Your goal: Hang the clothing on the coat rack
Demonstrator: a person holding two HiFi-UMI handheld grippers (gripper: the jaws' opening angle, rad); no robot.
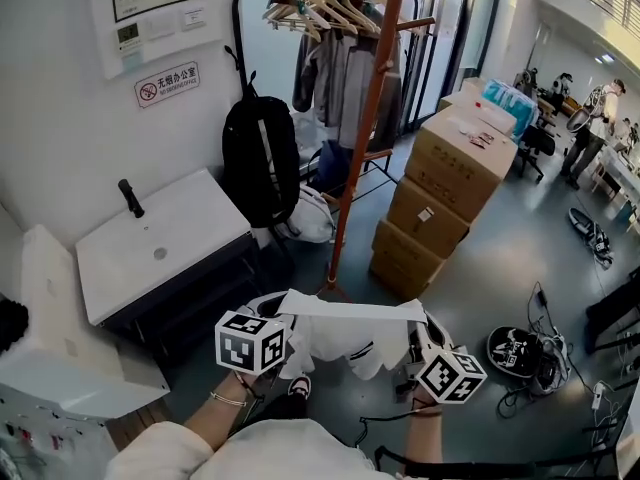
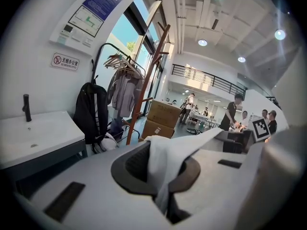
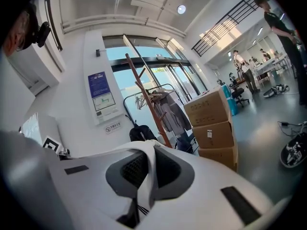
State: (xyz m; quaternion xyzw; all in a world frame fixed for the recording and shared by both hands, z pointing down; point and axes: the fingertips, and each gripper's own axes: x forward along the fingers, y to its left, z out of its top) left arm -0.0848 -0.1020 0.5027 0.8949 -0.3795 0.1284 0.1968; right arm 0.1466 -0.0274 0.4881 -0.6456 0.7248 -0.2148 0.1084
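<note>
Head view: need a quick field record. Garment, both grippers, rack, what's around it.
garment: white garment, held up and spread between the two grippers
left gripper: shut on one end of the cloth
right gripper: shut on the other end
coat rack: reddish wooden pole, upright, ahead of the person; garment not yet on it
beside rack: stacked cardboard boxes to its right, black backpack to its left
other: white sink at the left wall
</note>
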